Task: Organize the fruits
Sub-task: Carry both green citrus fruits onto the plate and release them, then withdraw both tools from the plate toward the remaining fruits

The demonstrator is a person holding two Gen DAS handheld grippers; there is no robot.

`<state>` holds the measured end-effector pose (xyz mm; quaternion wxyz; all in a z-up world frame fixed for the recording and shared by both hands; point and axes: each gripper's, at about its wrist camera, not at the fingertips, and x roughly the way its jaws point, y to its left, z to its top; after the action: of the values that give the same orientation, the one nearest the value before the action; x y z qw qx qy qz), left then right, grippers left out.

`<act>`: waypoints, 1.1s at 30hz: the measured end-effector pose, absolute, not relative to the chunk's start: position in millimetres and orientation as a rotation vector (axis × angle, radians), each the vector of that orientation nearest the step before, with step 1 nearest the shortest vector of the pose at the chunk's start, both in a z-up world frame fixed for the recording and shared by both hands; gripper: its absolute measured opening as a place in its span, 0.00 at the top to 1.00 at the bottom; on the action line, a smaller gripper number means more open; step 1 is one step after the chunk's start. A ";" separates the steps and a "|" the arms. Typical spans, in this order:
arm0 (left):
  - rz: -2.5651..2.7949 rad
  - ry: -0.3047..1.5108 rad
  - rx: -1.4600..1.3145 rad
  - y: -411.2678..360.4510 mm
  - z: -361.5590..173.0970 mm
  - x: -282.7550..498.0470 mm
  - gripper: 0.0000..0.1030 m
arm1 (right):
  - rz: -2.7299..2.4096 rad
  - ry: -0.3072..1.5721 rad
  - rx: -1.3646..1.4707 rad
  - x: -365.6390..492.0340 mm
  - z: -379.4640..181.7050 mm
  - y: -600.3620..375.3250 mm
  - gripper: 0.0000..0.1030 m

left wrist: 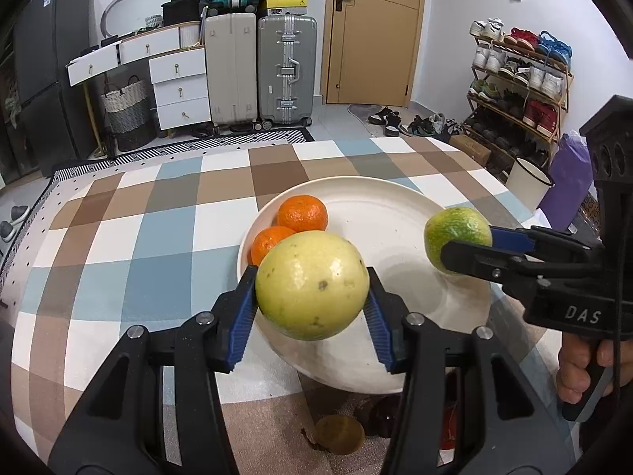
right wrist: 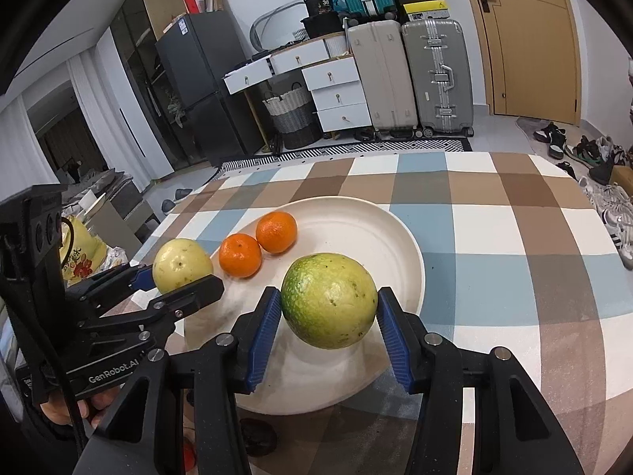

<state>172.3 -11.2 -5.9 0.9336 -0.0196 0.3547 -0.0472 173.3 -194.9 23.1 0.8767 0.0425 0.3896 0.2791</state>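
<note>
Two oranges (right wrist: 257,249) already sit touching on the far left of the white plate (right wrist: 395,237), which rests on the checkered surface (right wrist: 514,237) — that part looks done. The left gripper (left wrist: 312,297) has its fingers closed on a yellow guava (left wrist: 312,285), held above the plate's near-left edge. The right gripper (right wrist: 328,308) clamps a green guava (right wrist: 330,301) over the plate's near side. Both guavas are yet to be set down — and a brownish fruit (left wrist: 342,433) lies on the near surface, off the plate.

On the worktop (left wrist: 118,245) sits the plate (left wrist: 379,206), two oranges (left wrist: 302,213) on its left part. My left hand-held gripper (left wrist: 312,301) holds one guava (left wrist: 312,285) above its near-left rim, my right hand-held gripper (right wrist: 330,312) another guava (right wrist: 330,301) at its right.
</note>
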 end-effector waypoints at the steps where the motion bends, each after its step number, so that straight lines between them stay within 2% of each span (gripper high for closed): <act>1: -0.104 0.730 -0.041 -11.4 -5.7 172.3 0.54 | 0.578 0.811 0.087 173.2 23.1 -195.4 0.51; 5: -0.099 0.707 -0.027 -11.6 1.1 168.3 0.51 | 0.560 0.782 0.090 169.2 30.0 -200.9 0.50; 7: -0.095 0.700 -0.020 -10.5 5.9 164.3 0.33 | 0.550 0.776 0.078 166.1 32.9 -204.9 0.49; 9: -0.085 0.673 -0.019 -8.5 12.4 156.9 0.20 | 0.537 0.770 0.070 160.2 36.3 -212.0 0.37; 11: -0.071 0.650 -0.017 -6.5 19.0 147.4 0.15 | 0.534 0.763 0.076 153.8 39.5 -220.1 0.16; 14: -0.060 0.656 -0.024 -2.4 25.6 131.5 0.00 | 0.527 0.761 0.087 141.2 43.8 -231.3 0.06; 16: -0.048 0.643 -0.028 0.8 28.9 117.7 0.00 | 0.511 0.768 0.081 133.0 45.0 -235.3 0.00; 33: -0.006 0.684 -0.049 2.2 11.8 15.6 0.00 | 0.494 0.776 -0.007 55.7 44.0 -233.3 0.00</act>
<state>15.6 2.2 11.8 0.9418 -0.0239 0.3352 -0.0029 55.7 -233.3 44.0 0.8961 -0.0035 0.3744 0.2384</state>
